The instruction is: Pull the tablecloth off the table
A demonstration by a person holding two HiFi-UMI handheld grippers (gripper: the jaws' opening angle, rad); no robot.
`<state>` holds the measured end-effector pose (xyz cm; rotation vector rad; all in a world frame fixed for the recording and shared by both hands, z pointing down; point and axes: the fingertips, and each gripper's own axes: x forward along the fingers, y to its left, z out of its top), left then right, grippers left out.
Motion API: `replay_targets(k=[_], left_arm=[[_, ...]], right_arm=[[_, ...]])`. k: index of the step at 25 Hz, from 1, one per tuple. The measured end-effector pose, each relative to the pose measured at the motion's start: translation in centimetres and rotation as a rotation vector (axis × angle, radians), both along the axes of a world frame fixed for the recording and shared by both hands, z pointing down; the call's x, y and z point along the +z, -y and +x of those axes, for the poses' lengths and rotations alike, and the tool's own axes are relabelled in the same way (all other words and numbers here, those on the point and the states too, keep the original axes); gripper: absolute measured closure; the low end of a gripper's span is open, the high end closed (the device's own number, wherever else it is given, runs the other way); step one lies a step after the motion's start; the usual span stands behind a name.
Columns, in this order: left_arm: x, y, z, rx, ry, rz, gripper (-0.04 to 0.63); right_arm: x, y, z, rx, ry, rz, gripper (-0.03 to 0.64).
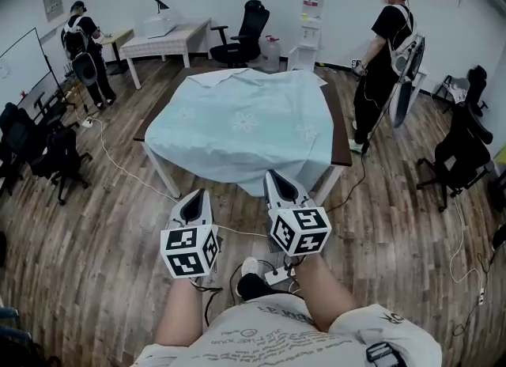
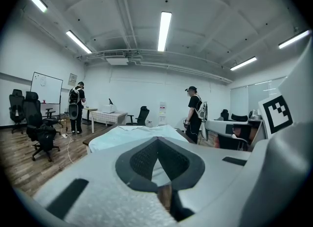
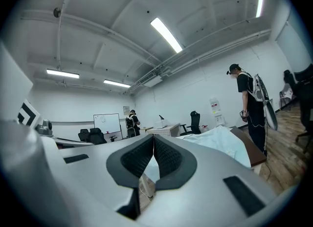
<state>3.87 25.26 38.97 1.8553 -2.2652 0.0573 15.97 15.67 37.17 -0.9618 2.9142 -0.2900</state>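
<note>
Head view, looking down: pale blue tablecloth [image 1: 245,124] covers most of a dark-topped table [image 1: 341,132], lying skewed & rumpled, with its near hem hanging over the near edge. Bare wood shows along the right edge and at the far-left corner. Left gripper [image 1: 196,197] and right gripper [image 1: 274,177] are held side by side just short of the near edge, pointing at the hanging hem. Neither is on the cloth. In both gripper views the jaws are closed tip to tip w/ nothing between them, and the cloth is visible beyond. A person [image 1: 383,57] stands near the table's right edge. Judged progress: pull not yet begun. Left to do: open jaws, pinch hem, drag cloth clear of the table.
</note>
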Motion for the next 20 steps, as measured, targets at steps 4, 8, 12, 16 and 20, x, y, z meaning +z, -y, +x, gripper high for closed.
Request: replay_targets(k=[4,8,12,16,20], left_arm=[[0.0,3.6,-2.3,0.015,0.029,-0.016,0.581],[-0.1,7.5,-5.2,0.01,0.043,-0.028,0.581],[-0.4,11.8,-8.1,0.017,0.063,-0.041,0.581],[-0.9,16.7,-10.8,0.025,0.073,-0.043,0.581],[-0.8,21.7,-12.7,0.039,0.073,-0.044,0.581]], right_arm=[[0.5,3.7,-1.8,0.02,0.015,-0.017,0.603],[1.0,8.0,-4.2,0.024,0.021,-0.035,0.602],[1.2,12.2,-7.4,0.016,0.025,-0.063,0.603],[1.0,16.9,-9.8,0.023,0.032,-0.066,0.601],[1.2,21.6,-11.3,0.037,0.029,-0.07,0.601]])
